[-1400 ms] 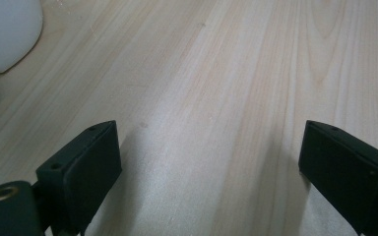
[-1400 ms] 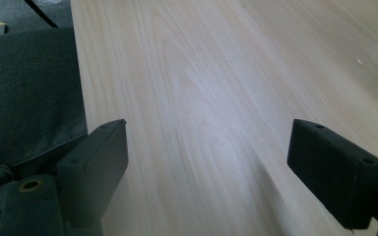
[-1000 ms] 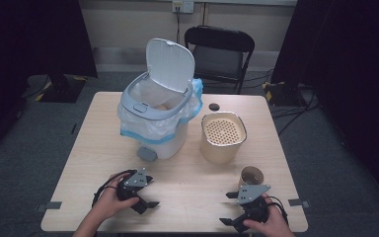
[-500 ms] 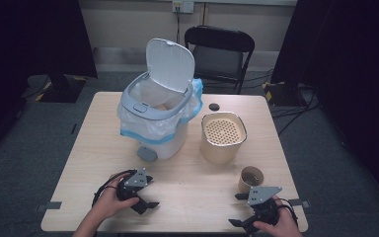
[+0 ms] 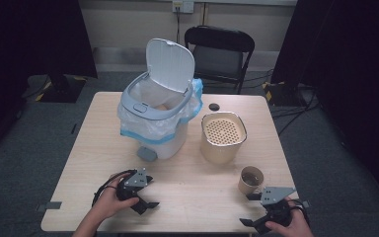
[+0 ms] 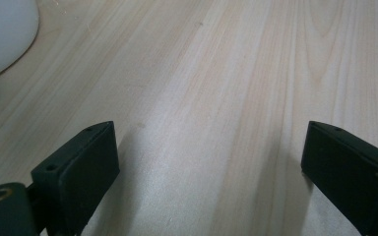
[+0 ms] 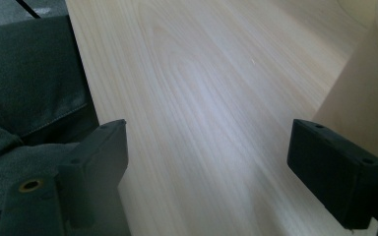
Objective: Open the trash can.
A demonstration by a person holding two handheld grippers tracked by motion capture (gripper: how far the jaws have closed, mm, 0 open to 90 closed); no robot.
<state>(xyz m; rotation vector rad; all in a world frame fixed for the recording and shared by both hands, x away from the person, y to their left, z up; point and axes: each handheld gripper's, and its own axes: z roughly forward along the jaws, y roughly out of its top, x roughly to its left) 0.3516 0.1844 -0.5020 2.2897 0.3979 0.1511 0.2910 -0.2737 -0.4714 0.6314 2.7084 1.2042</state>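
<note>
paper cup (image 5: 251,180): brown, upright on the tabletop (image 5: 197,182), just ahead of the right gripper's fingers, not touching them
right gripper (image 5: 256,210): fingers spread wide, nothing between them, low at the tabletop's near edge
left gripper (image 5: 145,194): fingers wide apart too, only bare wood between
bin (image 5: 158,113): lid up, well beyond the left fingers
perforated tub (image 5: 222,137): past the cup

open bin (image 5: 155,123), perforated container (image 5: 223,137), paper cup (image 5: 250,180)

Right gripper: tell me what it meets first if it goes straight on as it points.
Most likely the bare table top: the right gripper tilts down at it, jaws open. The paper cup stands beside one jaw, out of line.
</note>
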